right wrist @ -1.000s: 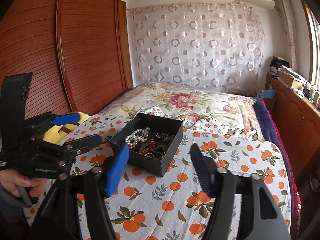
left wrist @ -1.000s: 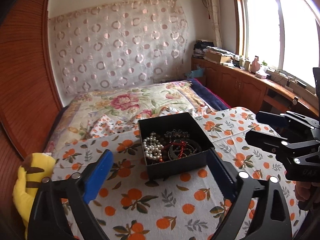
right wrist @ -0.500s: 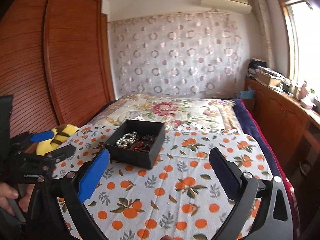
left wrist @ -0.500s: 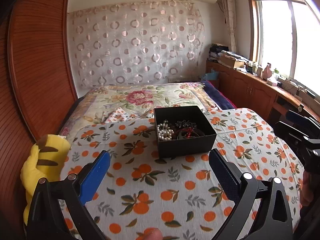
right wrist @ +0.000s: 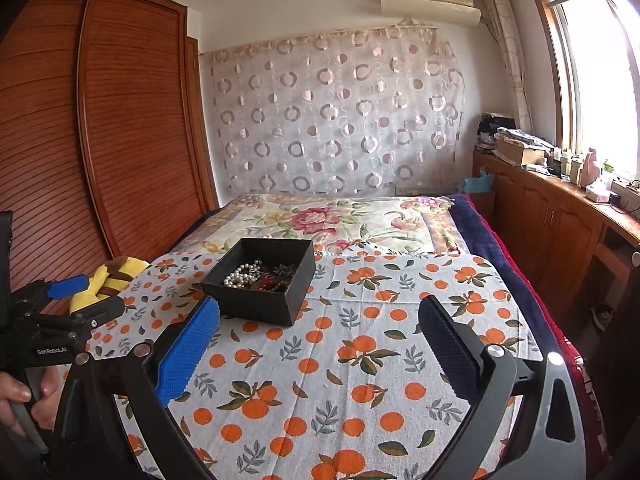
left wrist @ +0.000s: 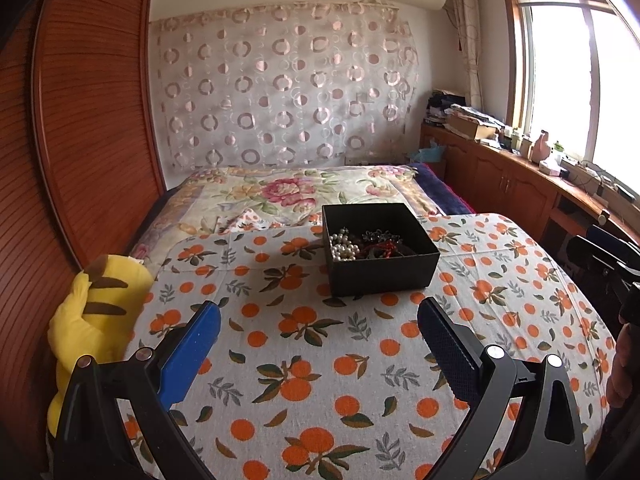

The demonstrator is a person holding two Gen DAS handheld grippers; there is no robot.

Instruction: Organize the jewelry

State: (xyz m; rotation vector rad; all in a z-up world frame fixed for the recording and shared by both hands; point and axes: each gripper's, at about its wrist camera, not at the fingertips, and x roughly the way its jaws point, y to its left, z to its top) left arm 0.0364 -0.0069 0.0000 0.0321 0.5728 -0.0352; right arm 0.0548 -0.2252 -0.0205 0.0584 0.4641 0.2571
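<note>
A black open box [left wrist: 380, 276] [right wrist: 264, 304] stands on the orange-print cloth [left wrist: 320, 344] on the bed. It holds a white pearl strand [left wrist: 344, 245] [right wrist: 240, 274] and dark and red jewelry [left wrist: 382, 245] [right wrist: 276, 280]. My left gripper [left wrist: 318, 332] is open and empty, pulled back in front of the box. My right gripper [right wrist: 318, 328] is open and empty, also back from the box, to its right. The left gripper also shows in the right wrist view [right wrist: 86, 294], left of the box.
A yellow striped plush toy [left wrist: 96, 312] [right wrist: 112, 276] lies at the cloth's left edge. A floral quilt [left wrist: 288, 196] lies behind the box. A wooden wardrobe [right wrist: 100, 140] is on the left, wooden cabinets [right wrist: 560, 216] under the window on the right.
Both grippers have pulled back and risen away from the box, which now looks smaller and farther. The right gripper's jaws have opened wider. The box has not moved.
</note>
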